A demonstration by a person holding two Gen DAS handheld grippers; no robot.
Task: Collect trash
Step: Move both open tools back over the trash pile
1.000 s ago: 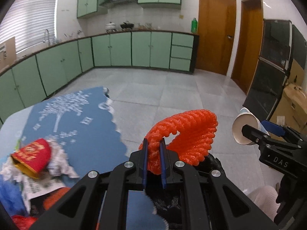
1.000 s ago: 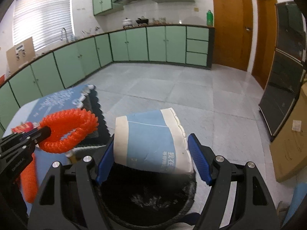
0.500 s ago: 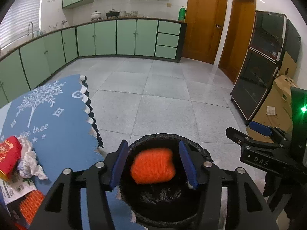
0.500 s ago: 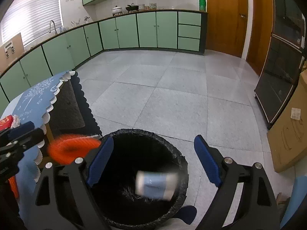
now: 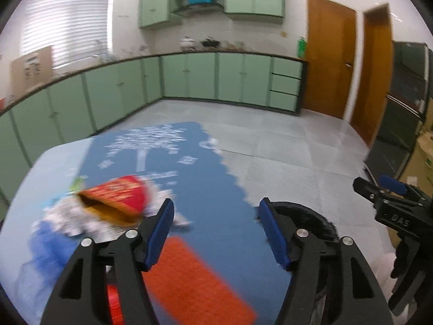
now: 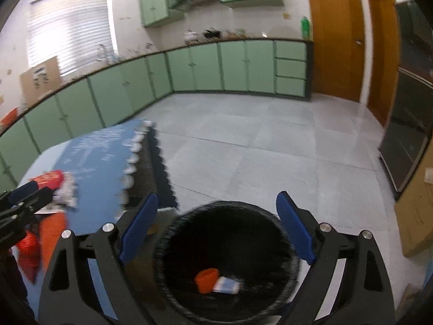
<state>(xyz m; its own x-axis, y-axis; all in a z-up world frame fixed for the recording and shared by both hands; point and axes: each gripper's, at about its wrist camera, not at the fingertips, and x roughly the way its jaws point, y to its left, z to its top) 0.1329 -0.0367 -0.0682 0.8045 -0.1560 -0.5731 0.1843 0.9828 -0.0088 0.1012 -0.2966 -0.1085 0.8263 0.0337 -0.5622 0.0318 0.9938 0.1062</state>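
My left gripper (image 5: 216, 233) is open and empty above the table's blue cloth (image 5: 213, 187). Ahead of it to the left lie a red packet (image 5: 116, 200) on crumpled white paper (image 5: 67, 219), and an orange foam net (image 5: 189, 284) lies just below the fingers. My right gripper (image 6: 216, 230) is open and empty above the black trash bin (image 6: 173, 233). An orange foam net (image 6: 207, 280) and a blue-and-white paper cup (image 6: 227, 288) lie in the bin's bottom. The bin's rim (image 5: 319, 216) also shows in the left wrist view.
The table edge with its scalloped cloth (image 6: 140, 146) stands left of the bin. Grey tiled floor (image 6: 257, 149) stretches ahead to green cabinets (image 6: 216, 67). Cardboard boxes (image 6: 416, 216) and a dark appliance (image 6: 406, 149) stand at the right.
Both grippers opened and dropped the orange net and the paper cup into the bin. My left gripper has since swung left, over the table's trash pile.
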